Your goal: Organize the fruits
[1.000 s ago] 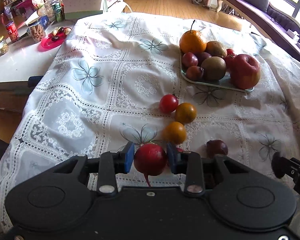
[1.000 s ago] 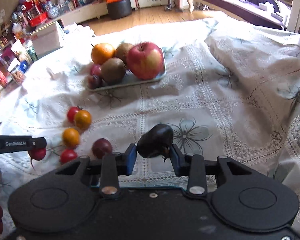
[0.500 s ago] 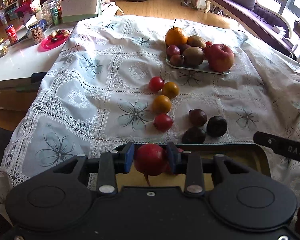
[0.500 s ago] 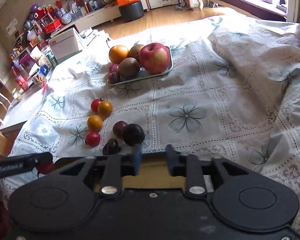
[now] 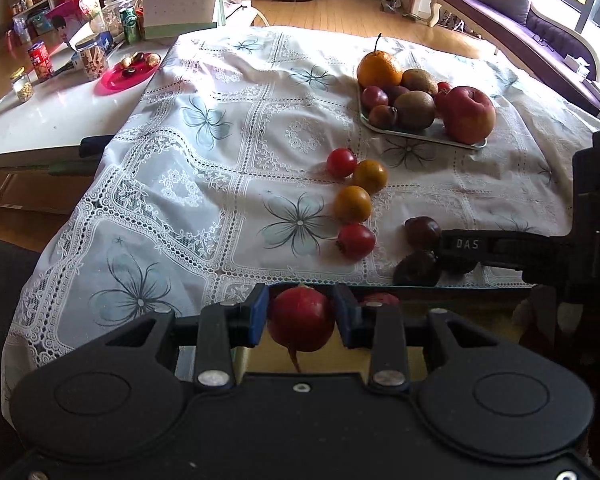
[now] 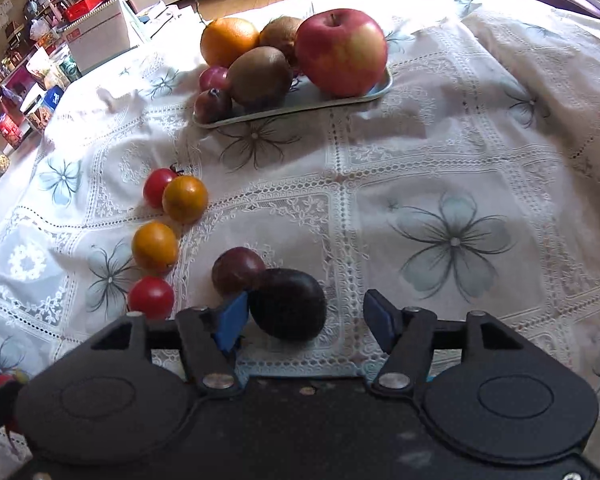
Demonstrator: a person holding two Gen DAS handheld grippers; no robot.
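Observation:
My left gripper point(image 5: 300, 318) is shut on a red radish point(image 5: 301, 323), held over a wooden tray point(image 5: 460, 322) at the table's near edge. My right gripper point(image 6: 306, 320) is open, jaws wide, around a dark plum point(image 6: 288, 304) on the cloth; the left pad point(image 6: 232, 320) is next to it. A purple plum point(image 6: 236, 270) lies just behind. Two red tomatoes point(image 6: 151, 297) and two small oranges point(image 6: 155, 248) form a line to the left. The right gripper also shows in the left wrist view point(image 5: 460, 245) over the dark fruits point(image 5: 418, 268).
A pale tray point(image 6: 296, 106) holds an apple point(image 6: 340, 52), an orange, kiwis and plums at the back. A lace cloth point(image 5: 220, 160) covers the table. A side table point(image 5: 40, 112) with jars and a pink plate stands at the left.
My right gripper moved forward and down and opened wide around the dark plum. My left gripper moved forward a little, still holding the radish.

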